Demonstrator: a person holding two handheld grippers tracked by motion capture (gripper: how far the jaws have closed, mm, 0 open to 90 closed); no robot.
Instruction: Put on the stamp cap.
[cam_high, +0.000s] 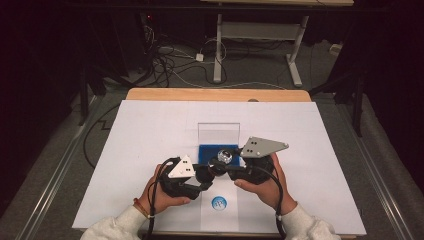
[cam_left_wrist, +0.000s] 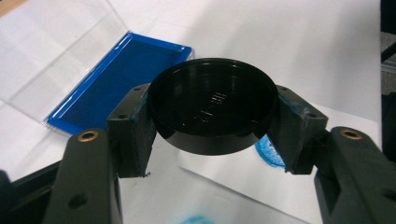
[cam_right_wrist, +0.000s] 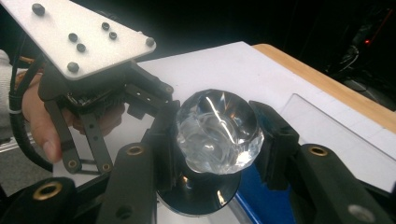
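High view: both tongs are meeting over the blue-lined clear case (cam_high: 218, 150) on the white tabletop (cam_high: 150, 130), sharing one object above it.

Left gripper view: the left tongs (cam_left_wrist: 212, 123) are clamping the round black plastic base (cam_left_wrist: 212, 105), steadying it.

Right gripper view: the right tongs (cam_right_wrist: 217, 135) are gripping the faceted clear crystal knob (cam_right_wrist: 218, 130), probably to twist or pull it off the base.

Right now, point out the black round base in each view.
High view: black round base low centre, just nearer than the blue tray.
Left gripper view: base at centre, clamped between the fingers.
Right gripper view: base bottom centre, under the clear faceted knob.
Shared landmark: the blue tray.
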